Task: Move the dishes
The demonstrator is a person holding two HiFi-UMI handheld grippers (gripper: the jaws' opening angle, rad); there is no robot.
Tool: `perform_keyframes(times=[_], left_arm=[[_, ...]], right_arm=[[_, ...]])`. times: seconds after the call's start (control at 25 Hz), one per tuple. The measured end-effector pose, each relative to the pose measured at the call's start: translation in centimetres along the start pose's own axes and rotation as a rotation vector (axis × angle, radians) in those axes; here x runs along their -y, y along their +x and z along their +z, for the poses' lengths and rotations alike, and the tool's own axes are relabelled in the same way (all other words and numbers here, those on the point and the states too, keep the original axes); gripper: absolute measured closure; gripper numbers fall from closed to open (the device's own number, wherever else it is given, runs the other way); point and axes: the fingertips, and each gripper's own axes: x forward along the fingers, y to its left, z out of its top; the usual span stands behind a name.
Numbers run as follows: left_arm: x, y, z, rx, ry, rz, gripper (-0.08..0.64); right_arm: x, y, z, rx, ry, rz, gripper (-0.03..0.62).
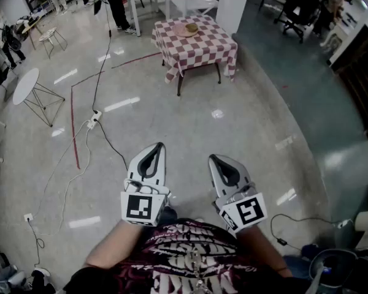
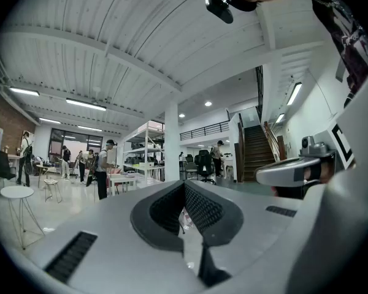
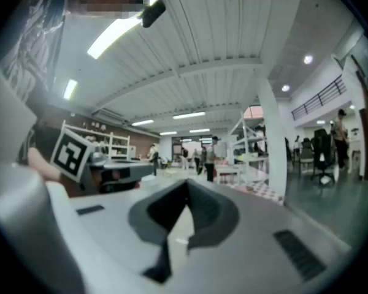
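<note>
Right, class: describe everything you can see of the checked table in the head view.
The table is square, draped in a red-and-white checked cloth hanging over its edges, with dark legs showing below. It stands on the glossy floor beside a white pillar. Round tan dishes sit near its far edge.
</note>
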Motion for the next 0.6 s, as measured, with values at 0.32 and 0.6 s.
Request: perform_keyframes(times=[0.32,0.6], left_arm=[[-8.4,3.9,-0.1,0.039,0.041,0.013,0.534],[-15.2,6.6,0.1,0.053,0.011,-0.001,0.534]], right_arm=[[0.1,7.7,0.9,0.030,-0.037,-0.046,0.558],[1.3,13.0,2.1,0.035,-0.066,-0.117,0.557]])
